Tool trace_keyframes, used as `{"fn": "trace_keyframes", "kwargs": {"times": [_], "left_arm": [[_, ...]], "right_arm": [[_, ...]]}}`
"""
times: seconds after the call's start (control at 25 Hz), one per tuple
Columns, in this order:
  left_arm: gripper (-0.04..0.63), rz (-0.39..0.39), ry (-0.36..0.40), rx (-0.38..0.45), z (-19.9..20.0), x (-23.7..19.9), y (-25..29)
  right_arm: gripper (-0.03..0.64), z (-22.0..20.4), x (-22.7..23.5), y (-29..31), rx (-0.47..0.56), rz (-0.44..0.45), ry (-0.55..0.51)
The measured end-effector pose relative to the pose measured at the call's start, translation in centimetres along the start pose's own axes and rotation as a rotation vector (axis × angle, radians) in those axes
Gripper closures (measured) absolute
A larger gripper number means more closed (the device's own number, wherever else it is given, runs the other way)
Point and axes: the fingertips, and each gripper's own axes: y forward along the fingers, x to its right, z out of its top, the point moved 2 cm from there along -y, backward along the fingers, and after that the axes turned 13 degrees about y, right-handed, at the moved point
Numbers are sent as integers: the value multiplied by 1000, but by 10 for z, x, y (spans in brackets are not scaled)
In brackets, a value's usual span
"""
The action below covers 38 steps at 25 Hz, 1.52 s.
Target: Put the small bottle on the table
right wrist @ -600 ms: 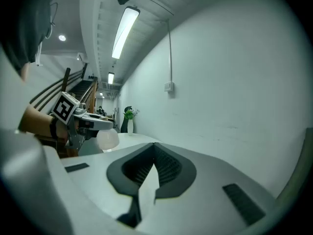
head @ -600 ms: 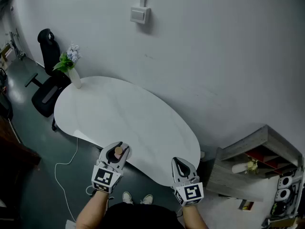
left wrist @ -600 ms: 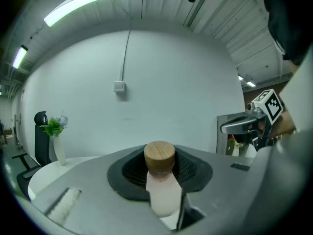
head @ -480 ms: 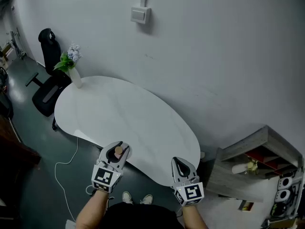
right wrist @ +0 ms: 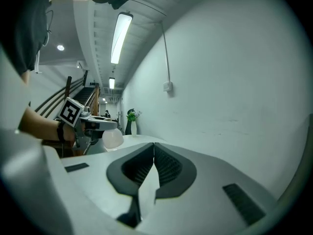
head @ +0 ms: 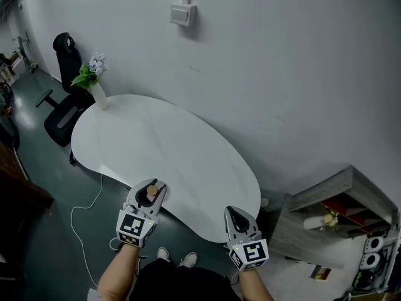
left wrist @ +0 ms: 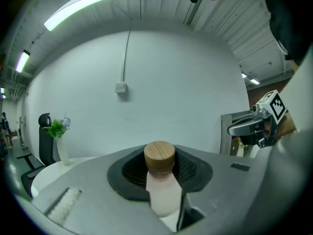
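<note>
Gripping the bottle (left wrist: 162,192) by its body just below the cap (left wrist: 159,155), the left claw (head: 149,187) holds it upright between its 2 pads, at the near rim of the white bench (head: 163,143). The right claw (head: 234,213) hangs apart at the same rim, its jaws pressed together on nothing. The bottle looks small, with a pale pink frosted body and a wood-toned cap; I judge it light and stiff, smooth enough to slide in a loose grip, and breakable if it is glass, which I cannot tell. The present hold on the straight body seems the safest place, since the cap might twist or lift off. Its base is hidden behind the claw in both views, so I cannot tell whether it touches the bench or hangs above it. Whether it holds any liquid is also unclear. From the head view only the cap shows, and it is too small there to judge any tilt. A vase (head: 99,96) stands well apart at the far end.
</note>
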Motion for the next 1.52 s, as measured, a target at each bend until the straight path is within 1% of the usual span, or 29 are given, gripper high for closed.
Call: {"fn": "trace_keyframes", "kwargs": {"times": [0.2,0.36,0.44,0.64,0.8,1.04,1.32,1.52], "left_arm": [[486,24,1,4,1,-4,9],[485,17,-5,7,-4,-10,12],[486,8,-7,12,-8,-15,15],[486,-35,-8,18,-22,-39,28],[486,-80,-4,32,-28,-64,42],[486,-156,-24,56,-38,-90,53],[486,-214,-39,66,-45,-100,70],[486,-226,-38,58,-48,-105,81]], "right_arm": [[611,-8,7,6,-34,30,-3],[611,-12,-6,16,-55,56,-15],[611,-12,-10,24,-55,53,-20],[611,-8,-16,54,-55,8,-22],[611,4,-24,87,-49,-28,-33],[611,12,-39,125,-45,-86,-37],[611,10,-41,138,-63,-137,-27],[611,15,-34,154,-57,-142,-21]]}}
